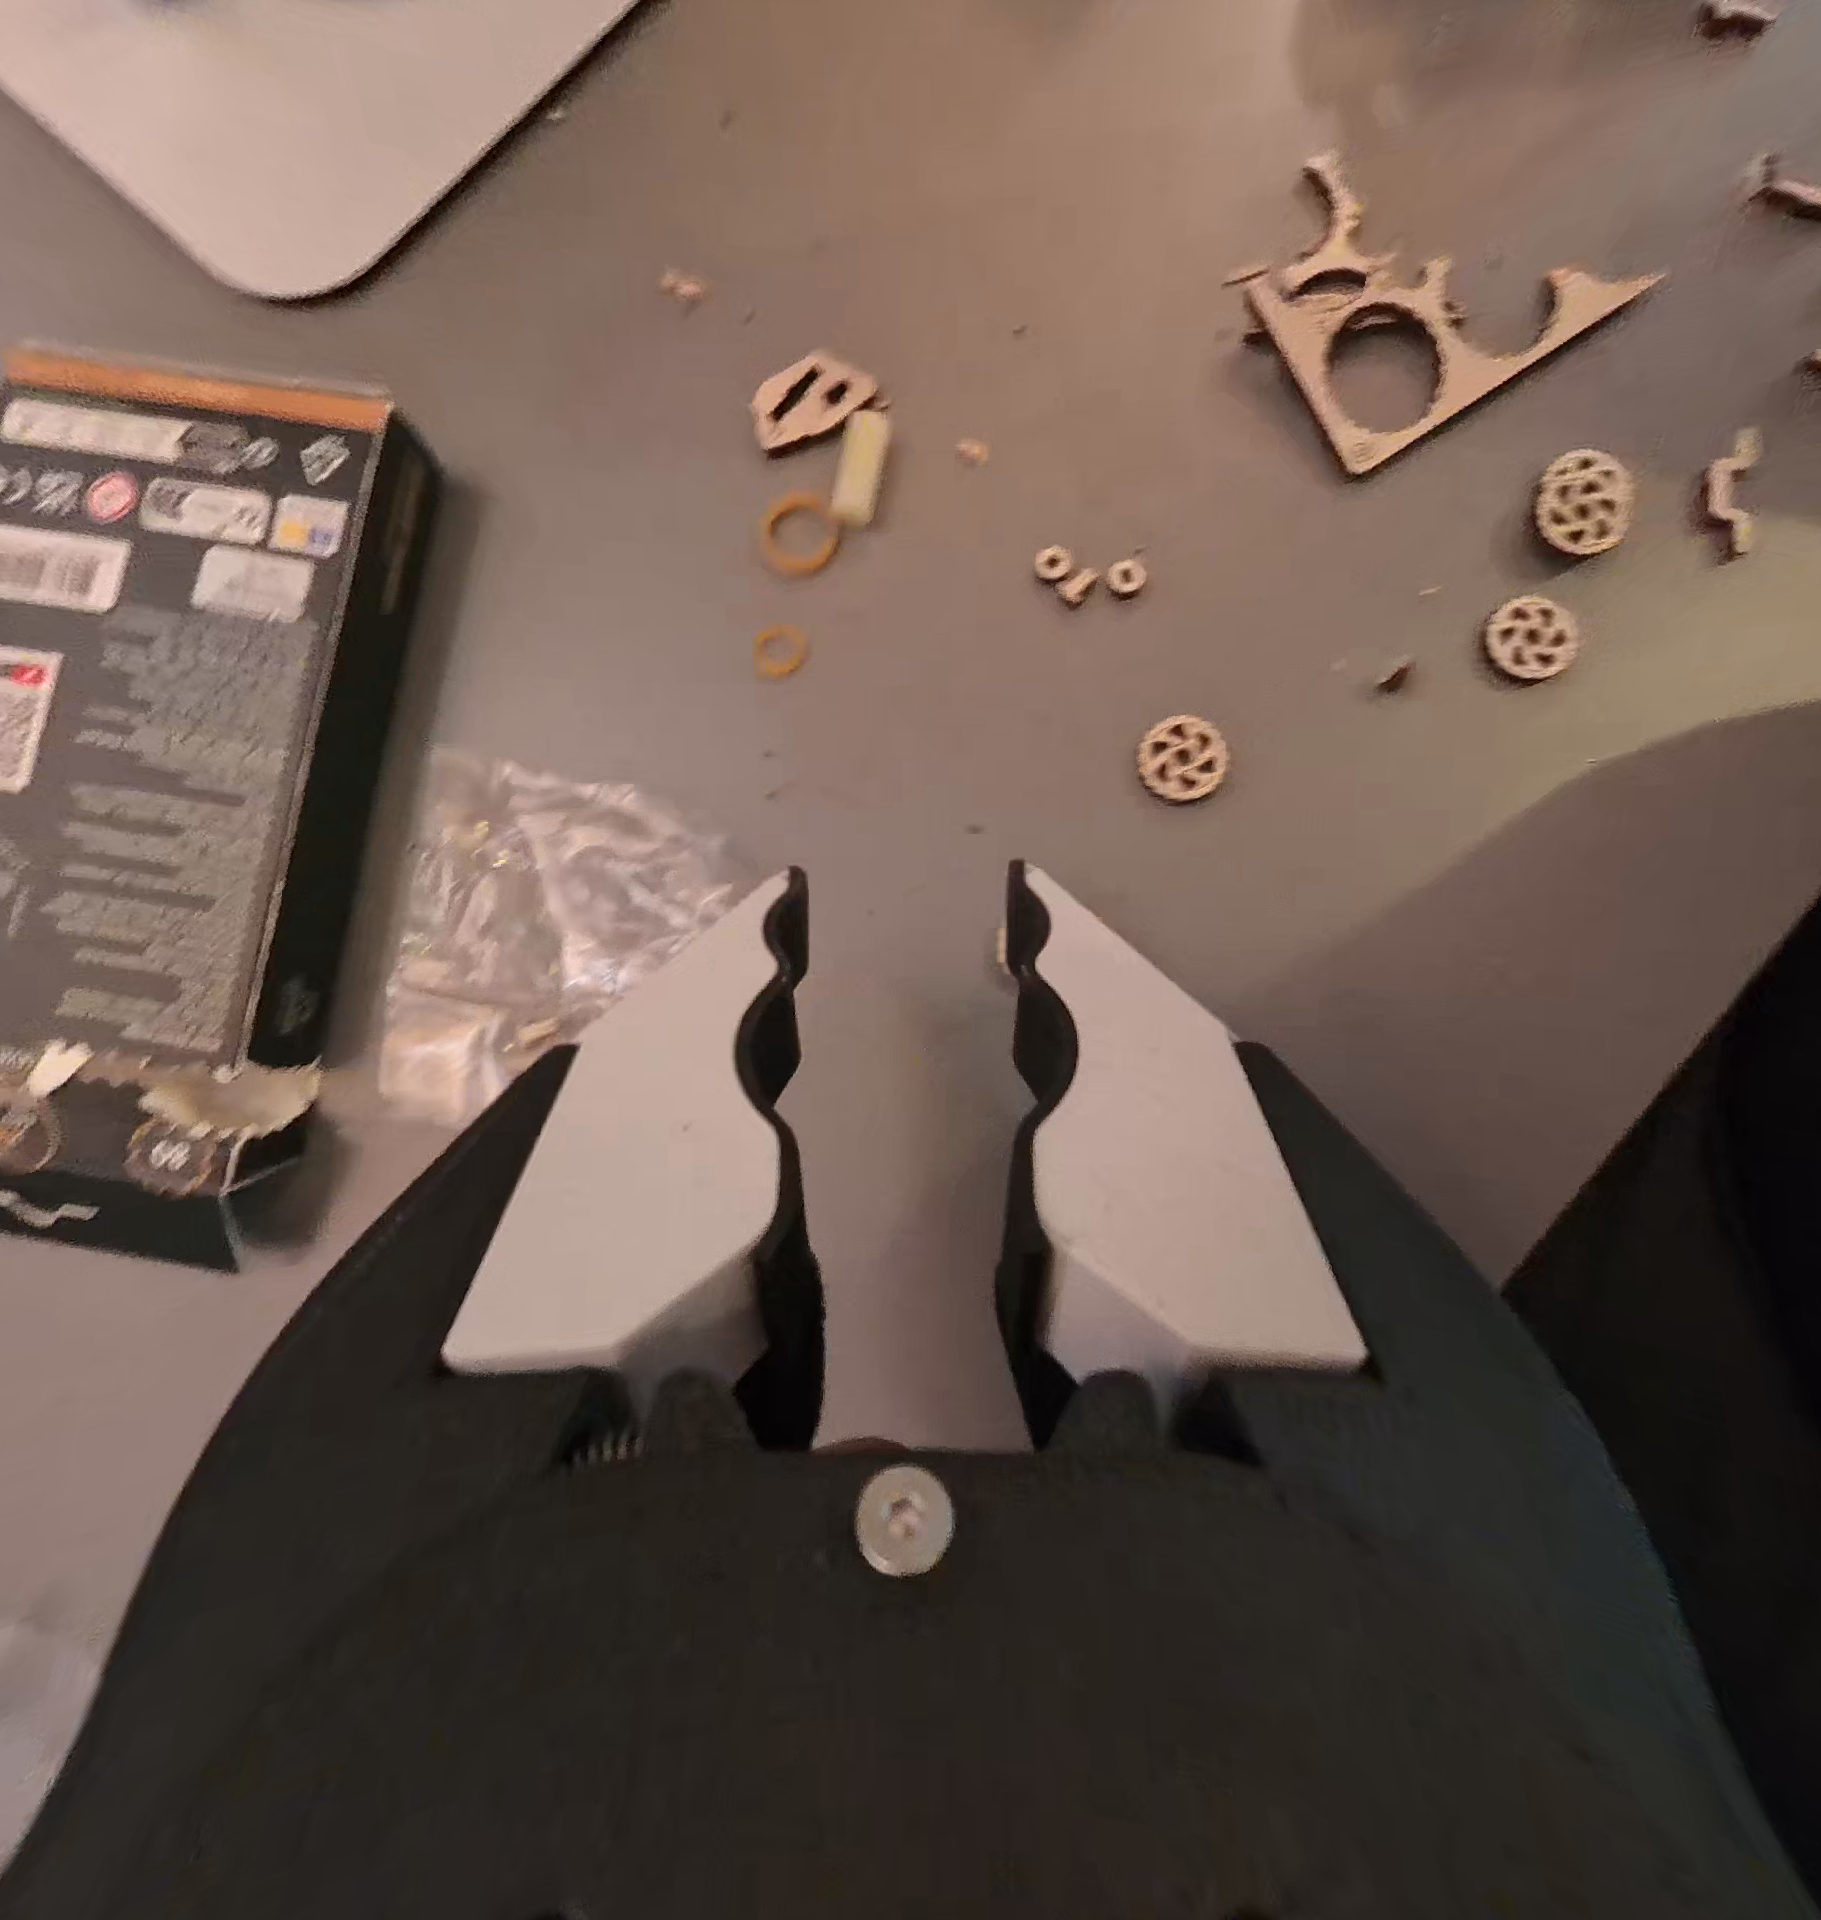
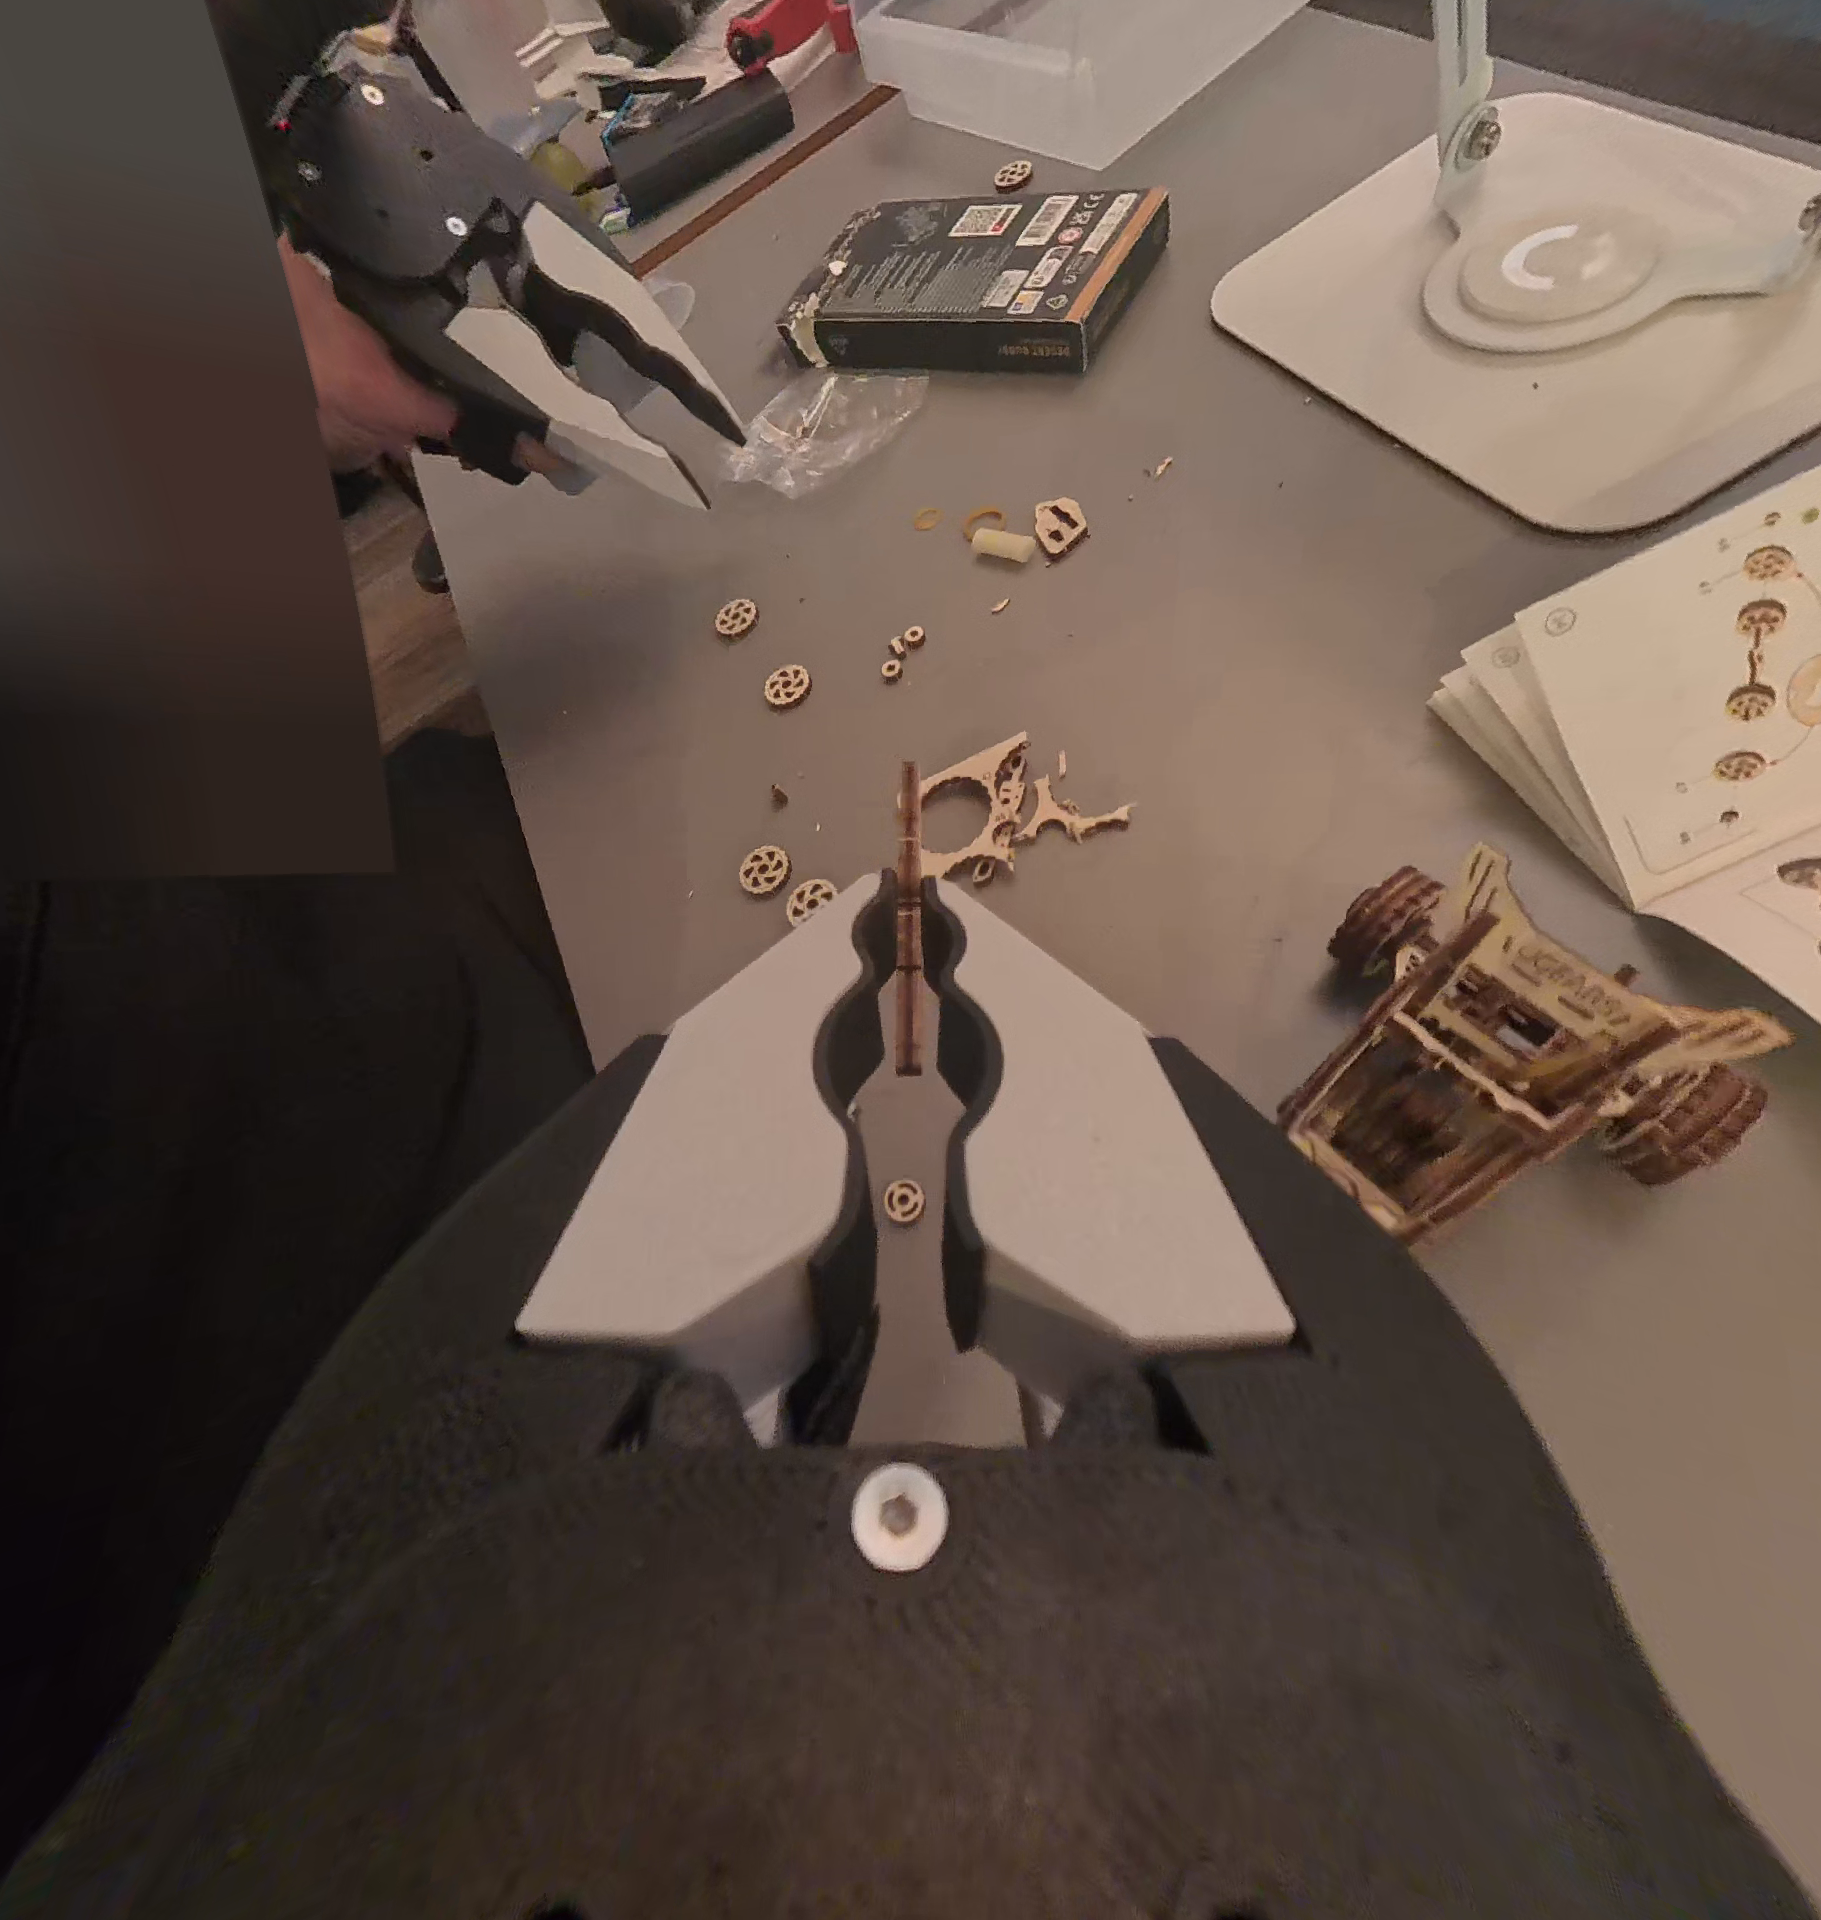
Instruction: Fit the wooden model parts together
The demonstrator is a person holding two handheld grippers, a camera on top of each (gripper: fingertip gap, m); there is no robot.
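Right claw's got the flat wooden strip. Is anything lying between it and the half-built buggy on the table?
Nothing visible. The right claw holds the wooden strip edge-on, and the table between it and the buggy is bare.

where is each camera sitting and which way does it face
Left wrist view: on the left tongs, open, looking down at the grey table, loose wooden wheels, and black box.
Right wrist view: on the right tongs, gripping a thin wooden strip; faces across the table toward the left tongs and a hand.
Shared: box, wheels, cut-out sheet.
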